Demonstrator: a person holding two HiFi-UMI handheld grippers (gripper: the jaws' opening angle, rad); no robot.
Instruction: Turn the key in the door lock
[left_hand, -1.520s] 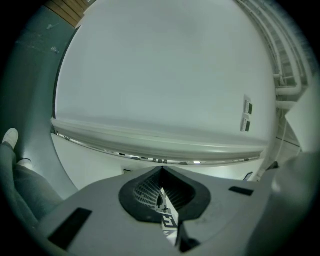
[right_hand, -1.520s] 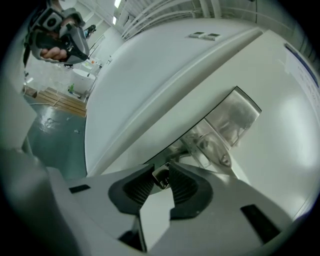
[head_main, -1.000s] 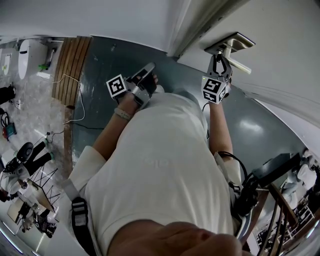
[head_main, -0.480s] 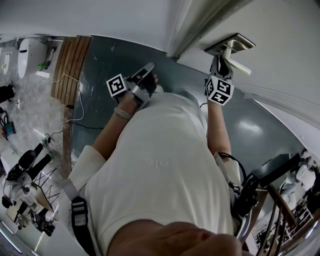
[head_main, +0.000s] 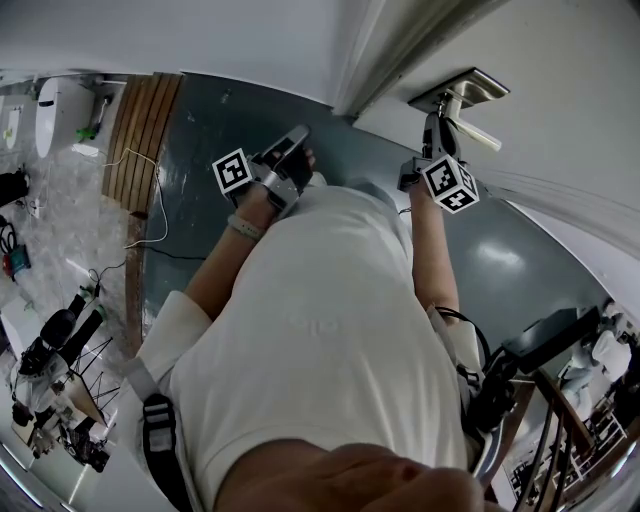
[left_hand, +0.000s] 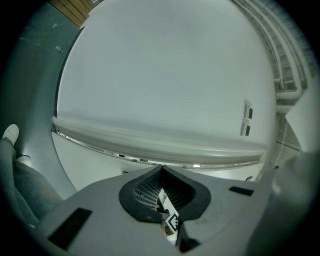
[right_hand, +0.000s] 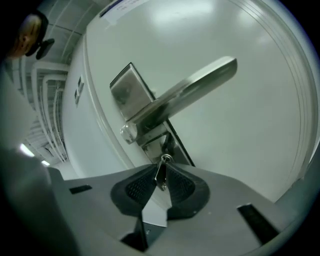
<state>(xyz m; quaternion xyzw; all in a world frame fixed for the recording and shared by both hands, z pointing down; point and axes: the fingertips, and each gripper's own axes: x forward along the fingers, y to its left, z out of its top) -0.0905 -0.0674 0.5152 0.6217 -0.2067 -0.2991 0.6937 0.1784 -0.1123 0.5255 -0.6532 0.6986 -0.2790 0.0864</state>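
The key (right_hand: 160, 174) stands straight ahead of my right gripper (right_hand: 160, 165), its far end meeting the metal lock plate (right_hand: 176, 146) on the white door (right_hand: 240, 150), just below the lever handle (right_hand: 195, 90). Its long axis runs away from me into the door, in line with the way the gripper points. Its flat head stands nearly upright, edge-on to the camera. The right gripper's jaws have just been closing and now pinch that head between their ribbed pads. I judge the coming turn to be a roll of the wrist about that same line, with no sideways push. My left gripper (head_main: 296, 138), jaws pressed together on nothing, hangs well off to the left of the lock.
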